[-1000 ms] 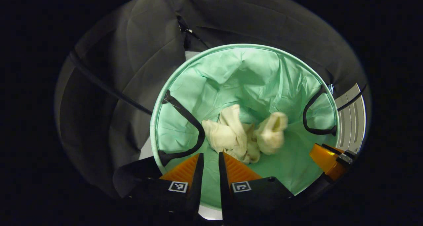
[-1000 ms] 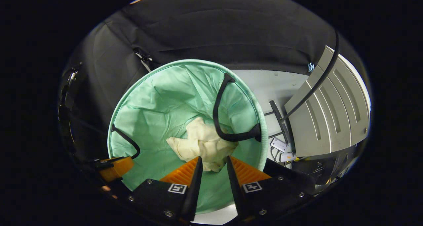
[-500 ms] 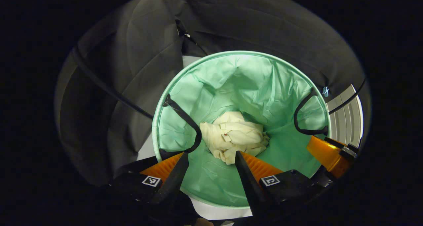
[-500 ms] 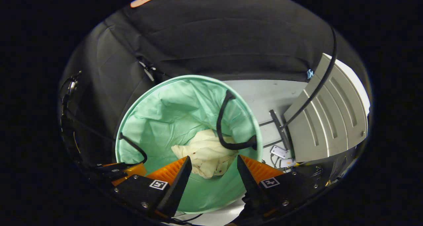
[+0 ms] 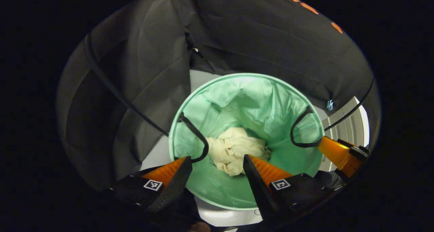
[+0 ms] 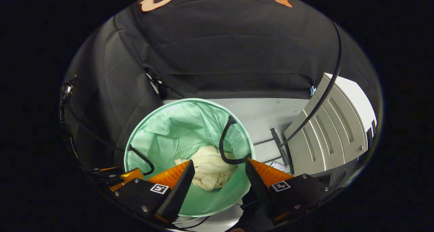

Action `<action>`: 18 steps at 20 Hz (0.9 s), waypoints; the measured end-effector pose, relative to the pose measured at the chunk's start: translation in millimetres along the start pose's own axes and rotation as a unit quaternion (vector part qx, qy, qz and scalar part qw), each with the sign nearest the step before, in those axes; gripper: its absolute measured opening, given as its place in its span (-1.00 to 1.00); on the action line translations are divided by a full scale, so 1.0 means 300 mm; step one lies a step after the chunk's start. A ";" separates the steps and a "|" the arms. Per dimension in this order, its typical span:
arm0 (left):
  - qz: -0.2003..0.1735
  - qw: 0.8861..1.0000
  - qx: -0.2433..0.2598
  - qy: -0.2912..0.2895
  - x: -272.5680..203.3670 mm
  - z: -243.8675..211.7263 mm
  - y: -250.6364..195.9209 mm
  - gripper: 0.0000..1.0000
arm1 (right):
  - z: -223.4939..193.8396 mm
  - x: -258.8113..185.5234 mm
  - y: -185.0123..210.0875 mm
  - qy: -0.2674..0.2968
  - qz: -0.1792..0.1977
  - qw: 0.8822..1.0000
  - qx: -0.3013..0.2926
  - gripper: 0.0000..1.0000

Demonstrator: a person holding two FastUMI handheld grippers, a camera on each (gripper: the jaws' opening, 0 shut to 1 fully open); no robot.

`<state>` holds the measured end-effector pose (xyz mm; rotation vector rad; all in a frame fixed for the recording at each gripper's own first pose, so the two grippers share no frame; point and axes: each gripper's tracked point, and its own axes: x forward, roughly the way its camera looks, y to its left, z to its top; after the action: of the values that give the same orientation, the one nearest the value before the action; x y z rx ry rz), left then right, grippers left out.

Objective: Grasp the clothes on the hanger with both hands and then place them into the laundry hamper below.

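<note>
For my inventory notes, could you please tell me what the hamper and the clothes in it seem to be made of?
Hamper: likely thin mint-green synthetic fabric, faintly shiny, creased walls, with black strap handles. Clothes: soft matte cream cloth, perhaps cotton, crumpled in loose folds.

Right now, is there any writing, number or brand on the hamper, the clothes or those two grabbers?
On the hamper: none.
On the clothes: none, only small dark specks.
On the left gripper: square black-and-white markers, patterns, no words.
On the right gripper: the same kind of square marker, no words.
On the small white tag beside the grey panel: too small to read.
</note>
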<state>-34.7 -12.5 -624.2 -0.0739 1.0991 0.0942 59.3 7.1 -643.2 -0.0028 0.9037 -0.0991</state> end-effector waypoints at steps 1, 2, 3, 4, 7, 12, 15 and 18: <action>0.002 1.000 0.003 -0.008 -0.027 0.012 0.009 1.00 | 0.016 -0.015 -0.002 -0.006 0.000 1.000 -0.002 0.87; 0.004 1.000 0.004 -0.017 -0.039 0.022 0.022 1.00 | 0.030 -0.031 -0.008 -0.011 -0.003 1.000 -0.004 0.87; 0.002 1.000 0.002 -0.027 -0.055 0.046 0.020 0.99 | 0.045 -0.045 -0.016 -0.016 -0.006 1.000 -0.006 0.87; -0.003 0.999 -0.002 -0.036 -0.083 0.064 0.018 0.99 | 0.057 -0.059 -0.018 -0.019 -0.009 1.000 -0.005 0.87; -0.012 0.998 -0.017 -0.055 -0.154 0.108 0.021 0.97 | 0.119 -0.109 -0.016 -0.040 -0.004 0.999 0.001 0.87; -0.030 0.996 -0.004 -0.079 -0.253 0.140 -0.008 1.00 | 0.186 -0.235 0.001 -0.071 0.009 0.997 -0.021 0.87; -0.034 0.994 0.002 -0.100 -0.331 0.178 -0.041 0.96 | 0.226 -0.321 -0.001 -0.098 0.016 0.995 -0.027 0.87; -0.040 0.991 0.005 -0.128 -0.418 0.228 -0.068 0.96 | 0.257 -0.412 -0.013 -0.121 0.016 0.992 -0.024 0.87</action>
<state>-28.5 -30.4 -481.2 -0.0931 0.8389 0.0250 43.5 11.0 -498.5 -0.0442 0.6631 -0.0451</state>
